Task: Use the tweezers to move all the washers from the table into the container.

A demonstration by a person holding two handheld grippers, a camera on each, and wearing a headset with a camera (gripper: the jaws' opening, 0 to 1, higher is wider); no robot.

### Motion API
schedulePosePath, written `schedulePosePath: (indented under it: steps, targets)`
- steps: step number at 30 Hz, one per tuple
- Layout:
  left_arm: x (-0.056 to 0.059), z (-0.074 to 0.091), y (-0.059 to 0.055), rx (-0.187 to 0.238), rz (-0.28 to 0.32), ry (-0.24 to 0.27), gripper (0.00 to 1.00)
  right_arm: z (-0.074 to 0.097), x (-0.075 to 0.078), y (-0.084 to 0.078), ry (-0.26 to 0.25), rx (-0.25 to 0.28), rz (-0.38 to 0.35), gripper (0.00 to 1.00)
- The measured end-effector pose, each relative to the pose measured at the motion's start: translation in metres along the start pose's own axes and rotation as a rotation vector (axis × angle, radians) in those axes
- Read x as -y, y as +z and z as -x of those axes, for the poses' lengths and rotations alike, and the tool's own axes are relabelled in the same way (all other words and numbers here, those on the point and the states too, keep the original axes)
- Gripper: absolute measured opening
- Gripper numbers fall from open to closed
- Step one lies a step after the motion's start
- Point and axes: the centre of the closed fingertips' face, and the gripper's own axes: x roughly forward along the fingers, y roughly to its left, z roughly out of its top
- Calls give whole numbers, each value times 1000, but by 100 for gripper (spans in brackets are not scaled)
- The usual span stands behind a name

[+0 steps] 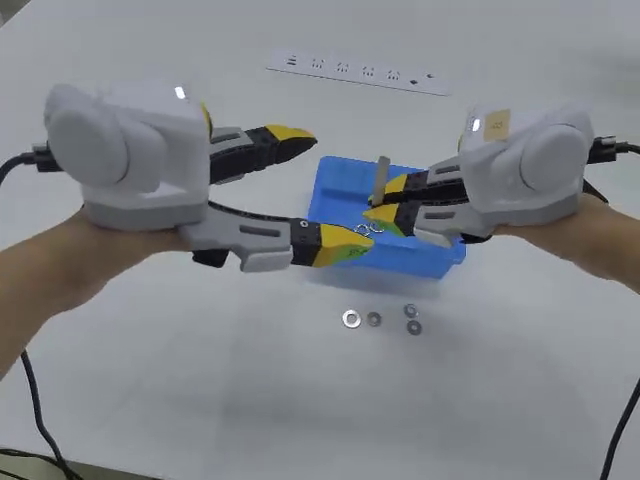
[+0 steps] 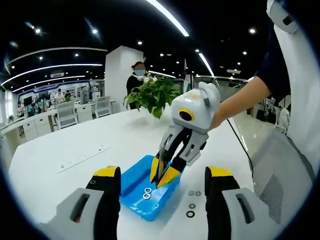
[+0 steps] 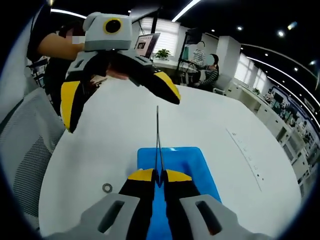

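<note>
A blue container sits mid-table with two washers lying in it. Several washers lie on the white table just in front of it. My right gripper is shut on thin metal tweezers and hovers over the container. In the right gripper view the tweezers stick straight out from the shut gripper above the container; one washer lies to the left. My left gripper is open at the container's left edge, holding nothing. The left gripper view has the container and loose washers.
A white power strip lies at the far side of the table. A black cable trails off the near left edge. In the left gripper view a potted plant and a person stand beyond the table.
</note>
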Motion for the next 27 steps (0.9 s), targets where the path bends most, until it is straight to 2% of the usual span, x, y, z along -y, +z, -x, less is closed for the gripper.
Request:
schedulePosePath:
  steps: [2, 4, 5, 7, 10, 13, 15, 18, 20, 22, 27]
  targets:
    - [3, -7, 1, -8, -12, -31, 62, 0, -3, 1, 4, 2, 7, 8]
    - [12, -14, 0, -28, -4, -91, 49, 1, -5, 3, 6, 2, 23, 8]
    - [13, -16, 0, -37, 6, -107, 42, 1, -5, 4, 6, 4, 28, 8]
    - [15, -18, 1, -38, -15, -124, 31, 2, -6, 6, 7, 8, 35, 8]
    - [16, -21, 4, -44, -26, -142, 28, 3, -7, 8, 10, 16, 42, 8]
    - [18, -20, 6, -58, -41, -168, 18, 4, -10, 9, 16, 20, 49, 8]
    - [17, -19, 5, -69, -49, -166, 17, 4, -13, 10, 24, 21, 53, 8]
    - [17, -15, 4, -80, -67, -167, 9, 4, -17, 11, 34, 20, 70, 8]
    - [20, -12, 4, -80, -88, -174, 9, 4, -19, 13, 36, 24, 71, 8]
    - [20, -12, 7, -72, -153, -154, 8, 4, -19, 15, 32, 24, 83, 8]
    - [20, -10, 11, -71, -235, -132, 6, 5, -13, 20, 1, 35, 105, 9]
